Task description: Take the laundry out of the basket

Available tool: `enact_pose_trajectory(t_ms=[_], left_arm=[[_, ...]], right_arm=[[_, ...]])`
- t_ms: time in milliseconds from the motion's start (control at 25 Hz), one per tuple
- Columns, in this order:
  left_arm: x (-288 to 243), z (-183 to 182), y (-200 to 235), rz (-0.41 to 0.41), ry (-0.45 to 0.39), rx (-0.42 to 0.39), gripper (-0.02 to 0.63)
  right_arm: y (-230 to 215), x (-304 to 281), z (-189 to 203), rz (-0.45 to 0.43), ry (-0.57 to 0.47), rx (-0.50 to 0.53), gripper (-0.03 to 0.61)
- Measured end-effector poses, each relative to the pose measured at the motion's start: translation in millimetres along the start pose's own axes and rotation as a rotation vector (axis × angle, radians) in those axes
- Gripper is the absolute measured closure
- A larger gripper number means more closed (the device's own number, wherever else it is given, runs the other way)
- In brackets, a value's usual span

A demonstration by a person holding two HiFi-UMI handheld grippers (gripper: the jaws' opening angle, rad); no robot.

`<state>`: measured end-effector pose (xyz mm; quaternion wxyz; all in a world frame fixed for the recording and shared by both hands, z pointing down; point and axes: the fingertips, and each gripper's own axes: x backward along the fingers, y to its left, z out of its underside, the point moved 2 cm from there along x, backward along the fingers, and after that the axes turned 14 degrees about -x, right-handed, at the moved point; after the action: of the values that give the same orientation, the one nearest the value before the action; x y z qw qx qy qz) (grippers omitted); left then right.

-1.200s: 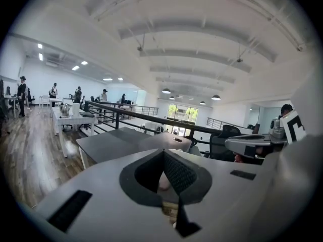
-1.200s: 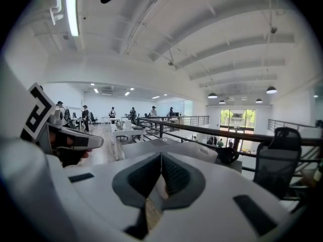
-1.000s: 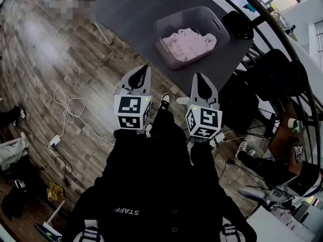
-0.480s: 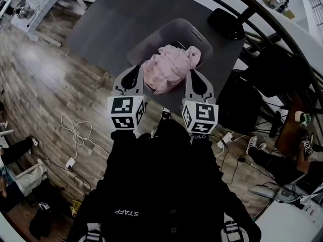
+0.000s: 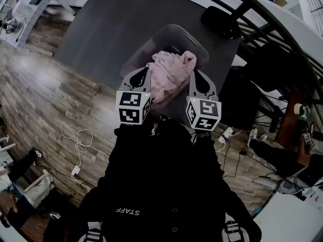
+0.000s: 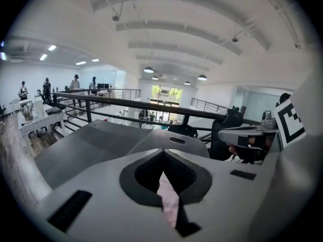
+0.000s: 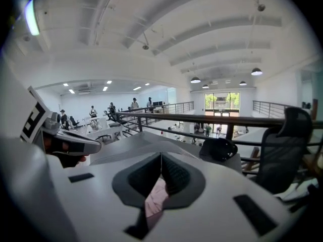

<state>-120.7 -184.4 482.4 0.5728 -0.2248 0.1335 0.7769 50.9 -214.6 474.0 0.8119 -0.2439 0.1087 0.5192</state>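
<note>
The left gripper (image 5: 143, 70) and right gripper (image 5: 195, 73) sit at the basket's near rim. Each has its fingers together, tips touching and gripping nothing. Pink only shows through the slit below them. The pink laundry (image 5: 170, 77) lies heaped between them in the basket (image 5: 187, 33), about equally near both, so either would likely need to open and turn inward. Farther off, the dark surface (image 5: 111, 24) spreads left, while its right edge runs just beside the basket.
</note>
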Motion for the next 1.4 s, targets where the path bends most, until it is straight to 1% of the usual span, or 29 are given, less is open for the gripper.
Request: enact_pose_trajectory(t_ms=[120, 240, 400, 520, 680, 840, 920, 960, 1040, 1200, 1240, 1360, 1400], left_arm=[[-18, 8, 0, 0.071, 0.053, 0.004, 0.615], [-36, 15, -3, 0.131, 0.100, 0.008, 0.615], [-64, 31, -12, 0.188, 0.179, -0.022, 0.615], [-83, 44, -21, 0.250, 0.236, -0.049, 0.615], [-110, 59, -36, 0.346, 0.302, -0.088, 0.615], [-136, 73, -45, 0.397, 0.357, -0.111, 0.614], [-144, 84, -50, 0.425, 0.394, -0.122, 0.603], [-149, 89, -53, 0.438, 0.411, -0.128, 0.593], [-159, 100, -57, 0.458, 0.442, -0.141, 0.547], [-177, 121, -64, 0.490, 0.502, -0.158, 0.477], [-179, 126, -67, 0.509, 0.520, -0.161, 0.449], [-185, 148, -76, 0.573, 0.580, -0.183, 0.319], [-188, 156, -79, 0.593, 0.589, -0.194, 0.292]], right_arm=[[-9, -9, 13, 0.064, 0.079, -0.035, 0.563], [-15, -17, 23, 0.095, 0.135, -0.071, 0.563], [-28, -28, 37, 0.128, 0.181, -0.095, 0.563], [-33, -33, 43, 0.145, 0.193, -0.112, 0.563], [-40, -37, 41, 0.154, 0.181, -0.135, 0.563], [-49, -42, 36, 0.165, 0.179, -0.138, 0.563], [-54, -43, 37, 0.179, 0.185, -0.143, 0.563], [-57, -44, 38, 0.185, 0.188, -0.147, 0.563], [-62, -46, 39, 0.193, 0.190, -0.155, 0.563], [-70, -49, 38, 0.195, 0.185, -0.167, 0.563], [-71, -49, 38, 0.197, 0.185, -0.168, 0.563], [-72, -49, 39, 0.197, 0.188, -0.176, 0.563], [-71, -50, 40, 0.195, 0.189, -0.180, 0.563]])
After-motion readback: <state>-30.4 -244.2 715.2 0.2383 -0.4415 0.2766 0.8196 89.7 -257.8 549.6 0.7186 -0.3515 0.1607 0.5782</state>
